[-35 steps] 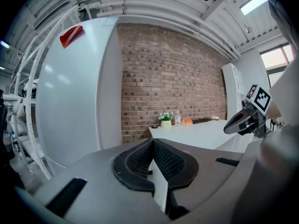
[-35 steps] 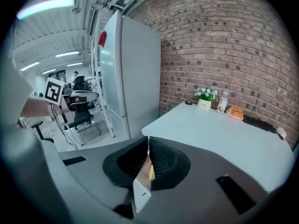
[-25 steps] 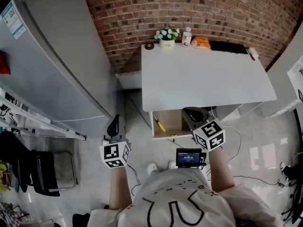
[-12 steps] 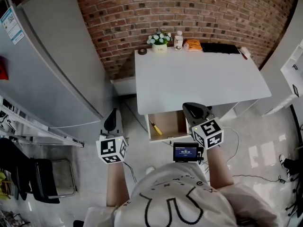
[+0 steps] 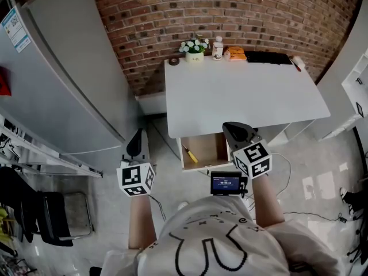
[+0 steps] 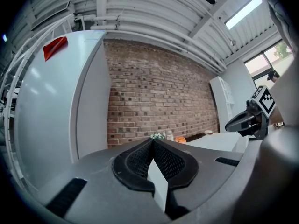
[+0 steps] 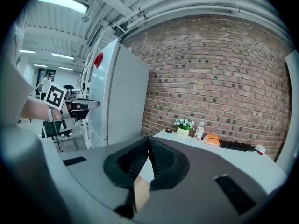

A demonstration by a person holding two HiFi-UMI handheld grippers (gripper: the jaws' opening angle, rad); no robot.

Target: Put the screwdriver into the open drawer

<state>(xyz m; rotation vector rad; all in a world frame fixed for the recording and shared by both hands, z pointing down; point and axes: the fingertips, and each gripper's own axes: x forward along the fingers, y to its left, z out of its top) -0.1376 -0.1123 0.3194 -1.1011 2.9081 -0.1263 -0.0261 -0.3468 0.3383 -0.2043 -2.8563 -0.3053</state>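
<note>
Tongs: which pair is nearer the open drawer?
The right tongs, at the drawer's right edge; the left tongs hang over the floor, left of it.

head view: high above the person, steeply down, far from the white rectangular table (image 5: pixel 241 96) | left gripper view: on the left gripper (image 5: pixel 137 137), low, left of the table, facing the red brick wall (image 6: pixel 159 97) | right gripper view: on the right gripper (image 5: pixel 230 130), at the table's near edge, facing that wall | shared: wall, table, white pot of flowers (image 7: pixel 182 129)
</note>
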